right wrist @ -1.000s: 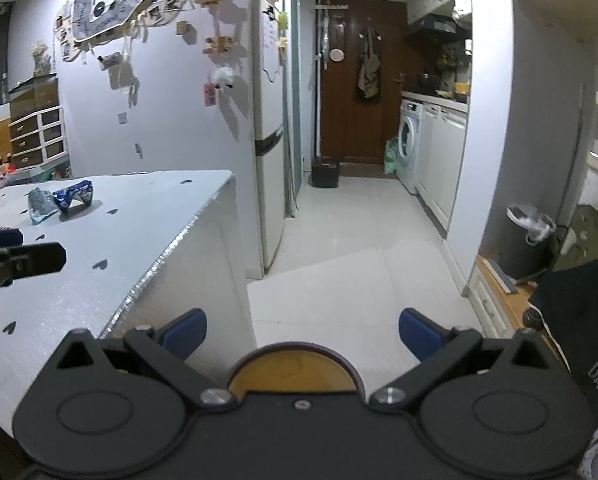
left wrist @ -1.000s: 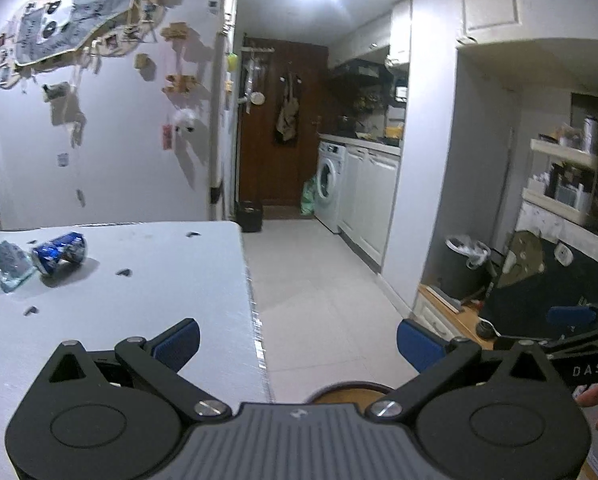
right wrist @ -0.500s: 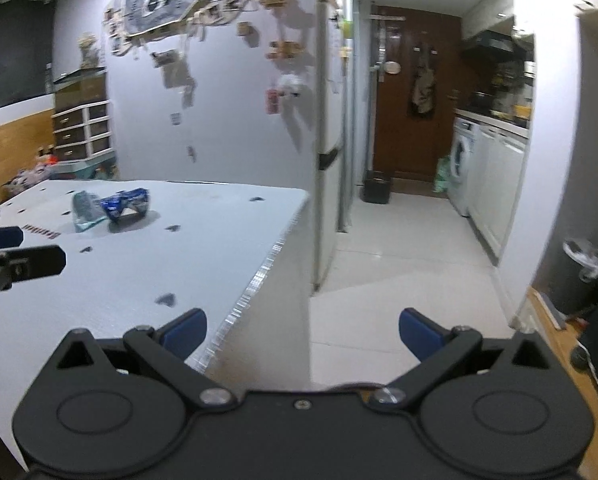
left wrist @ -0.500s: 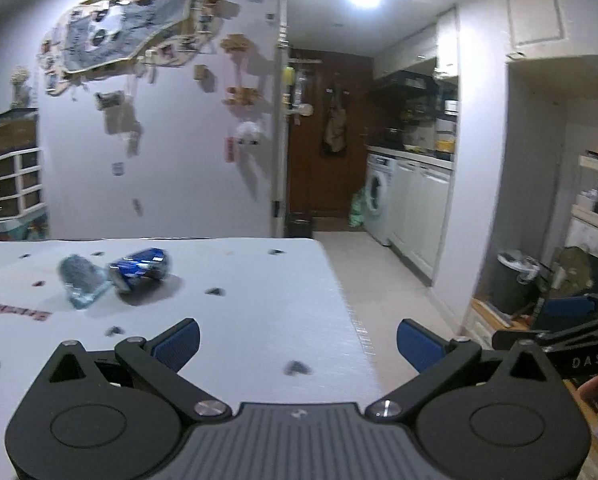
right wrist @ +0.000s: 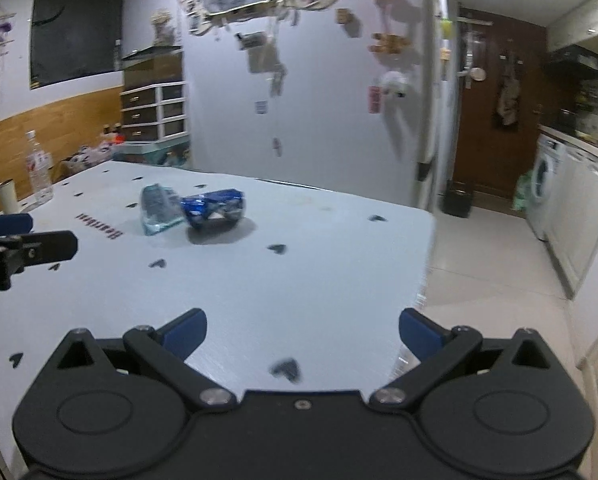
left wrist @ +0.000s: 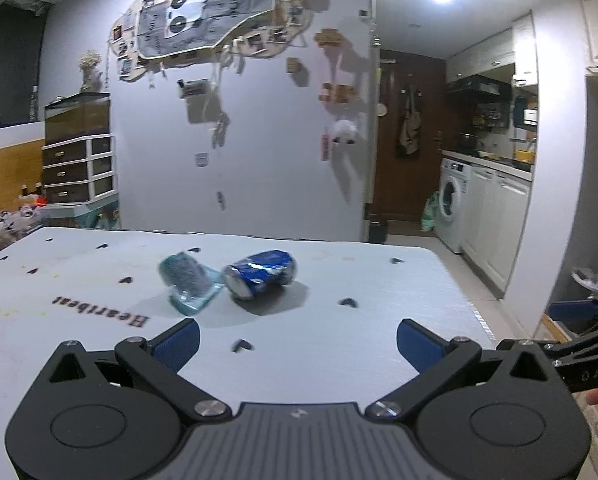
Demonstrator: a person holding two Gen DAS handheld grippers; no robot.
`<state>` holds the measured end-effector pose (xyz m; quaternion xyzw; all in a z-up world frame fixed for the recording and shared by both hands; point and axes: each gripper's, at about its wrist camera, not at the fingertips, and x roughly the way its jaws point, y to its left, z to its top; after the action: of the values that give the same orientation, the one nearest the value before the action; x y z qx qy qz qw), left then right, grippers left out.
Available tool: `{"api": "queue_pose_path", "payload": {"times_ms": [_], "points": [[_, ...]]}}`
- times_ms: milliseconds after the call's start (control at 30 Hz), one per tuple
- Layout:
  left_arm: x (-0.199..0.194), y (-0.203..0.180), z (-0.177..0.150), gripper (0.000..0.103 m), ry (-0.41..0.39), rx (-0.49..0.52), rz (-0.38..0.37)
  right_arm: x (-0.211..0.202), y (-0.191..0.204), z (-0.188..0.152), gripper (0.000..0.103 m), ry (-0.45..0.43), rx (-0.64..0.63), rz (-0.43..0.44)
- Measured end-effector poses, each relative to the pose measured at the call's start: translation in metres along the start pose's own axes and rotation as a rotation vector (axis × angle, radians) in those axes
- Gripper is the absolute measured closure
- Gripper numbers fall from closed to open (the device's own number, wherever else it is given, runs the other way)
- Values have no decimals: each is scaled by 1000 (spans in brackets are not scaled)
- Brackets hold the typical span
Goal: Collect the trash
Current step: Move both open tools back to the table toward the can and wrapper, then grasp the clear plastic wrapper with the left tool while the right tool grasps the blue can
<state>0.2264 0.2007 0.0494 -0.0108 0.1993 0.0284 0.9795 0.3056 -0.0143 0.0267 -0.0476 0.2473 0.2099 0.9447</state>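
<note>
Motion blur is softening the desk (left wrist: 379, 280) print; only part of its lettering is reading clearly. A crumpled clear plastic bottle (left wrist: 189, 282) is lying on its side mid-desk, touching a dented blue can (left wrist: 261, 274) to its right. Left claw (left wrist: 297, 340) is gaping wide, holding nothing. Right claw (right wrist: 302, 330) is likewise spread, holding nothing, over the near desk edge.

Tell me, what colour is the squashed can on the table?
Blue with silver patches; the can shows best in the left wrist view.
</note>
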Motion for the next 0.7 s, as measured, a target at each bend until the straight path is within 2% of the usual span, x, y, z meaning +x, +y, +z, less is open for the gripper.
{"api": "queue_pose_path", "payload": {"times_ms": [300,433,700], "points": [[67,42,14,0,14,33,56,59,29,31,0,0,-48,54],[110,63,22,0,36,10,87,77,32,40,0,4,-64,61],[191,104,30,0,32,-56,135,112,29,58,0,10,-51,87]]}}
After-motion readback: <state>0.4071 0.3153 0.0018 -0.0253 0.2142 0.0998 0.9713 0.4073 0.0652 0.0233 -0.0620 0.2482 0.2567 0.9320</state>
